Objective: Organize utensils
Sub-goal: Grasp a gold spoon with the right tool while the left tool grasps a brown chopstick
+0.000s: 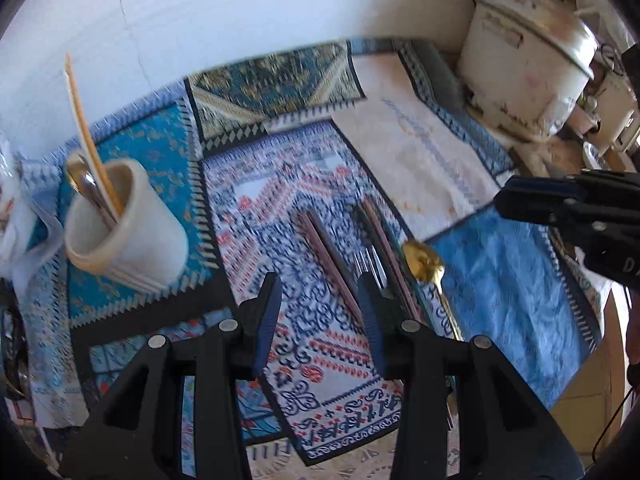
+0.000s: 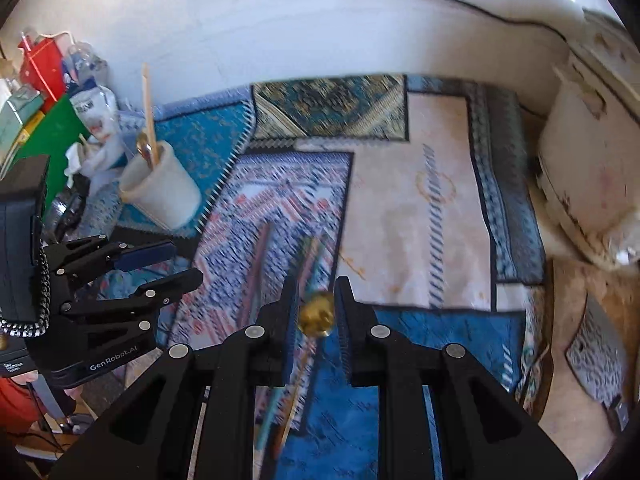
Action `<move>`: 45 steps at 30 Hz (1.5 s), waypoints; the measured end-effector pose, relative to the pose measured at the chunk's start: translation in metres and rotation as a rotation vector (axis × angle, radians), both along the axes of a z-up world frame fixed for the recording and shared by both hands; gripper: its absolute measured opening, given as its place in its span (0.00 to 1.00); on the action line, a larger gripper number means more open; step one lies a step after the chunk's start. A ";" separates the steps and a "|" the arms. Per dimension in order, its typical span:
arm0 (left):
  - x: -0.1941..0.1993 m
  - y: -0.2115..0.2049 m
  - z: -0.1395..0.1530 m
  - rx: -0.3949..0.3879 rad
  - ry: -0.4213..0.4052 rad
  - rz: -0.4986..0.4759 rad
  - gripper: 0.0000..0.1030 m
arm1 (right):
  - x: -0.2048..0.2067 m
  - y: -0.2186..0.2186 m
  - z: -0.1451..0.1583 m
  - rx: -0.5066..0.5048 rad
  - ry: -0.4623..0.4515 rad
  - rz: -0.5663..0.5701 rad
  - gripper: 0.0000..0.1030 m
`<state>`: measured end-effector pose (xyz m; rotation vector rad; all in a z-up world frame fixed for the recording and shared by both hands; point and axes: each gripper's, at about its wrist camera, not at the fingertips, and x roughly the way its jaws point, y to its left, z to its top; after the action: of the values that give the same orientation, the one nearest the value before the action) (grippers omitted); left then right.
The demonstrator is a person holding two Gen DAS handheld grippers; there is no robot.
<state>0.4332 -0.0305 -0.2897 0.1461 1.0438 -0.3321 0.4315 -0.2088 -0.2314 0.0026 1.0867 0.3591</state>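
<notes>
Gold-bowled metal spoon (image 2: 317, 315) between right gripper (image 2: 317, 316) pads, apparently clamped; loose chopsticks (image 1: 328, 252) and fork on patterned cloth (image 1: 320, 360) at 12 o'clock of released, empty left gripper (image 1: 318, 308). Risk: narrow grip, spoon may slip or snag cream ceramic holder (image 1: 132, 232) rim. Motion blur hides pad contact; handle cut off.

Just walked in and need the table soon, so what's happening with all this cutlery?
A person with a gripper in each hand is sorting utensils. The left gripper is open above chopsticks and a fork lying on the patterned cloth. The right gripper hovers over a gold spoon; whether it grips is unclear. A white cup already holds utensils.
</notes>
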 end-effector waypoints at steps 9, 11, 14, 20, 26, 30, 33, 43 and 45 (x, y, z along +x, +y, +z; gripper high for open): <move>0.000 -0.012 -0.045 -0.012 0.125 0.004 0.38 | -0.014 -0.015 -0.051 -0.001 0.141 0.000 0.16; 0.002 -0.014 -0.049 -0.029 0.143 0.009 0.38 | -0.016 -0.016 -0.059 0.020 0.164 0.007 0.16; 0.006 -0.016 -0.053 -0.031 0.157 0.010 0.32 | -0.017 -0.012 -0.067 0.041 0.190 0.020 0.16; 0.015 -0.014 -0.060 -0.063 0.176 0.036 0.25 | -0.016 -0.002 -0.071 0.047 0.195 0.051 0.16; 0.019 -0.003 -0.060 -0.100 0.205 0.061 0.11 | -0.011 0.006 -0.075 0.043 0.204 0.068 0.16; 0.019 0.012 -0.062 -0.154 0.234 0.080 0.11 | -0.009 0.009 -0.078 0.034 0.205 0.073 0.16; 0.020 0.012 -0.062 -0.138 0.235 0.067 0.11 | -0.005 0.011 -0.082 0.025 0.212 0.070 0.16; 0.032 0.015 -0.057 -0.104 0.241 0.092 0.10 | 0.001 0.013 -0.087 0.019 0.208 0.061 0.08; 0.035 0.017 -0.060 -0.122 0.256 0.098 0.11 | 0.002 0.011 -0.087 0.025 0.208 0.059 0.08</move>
<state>0.4680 -0.0134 -0.3495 -0.0590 1.2757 -0.3299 0.4340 -0.1977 -0.3185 0.0306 1.2902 0.4323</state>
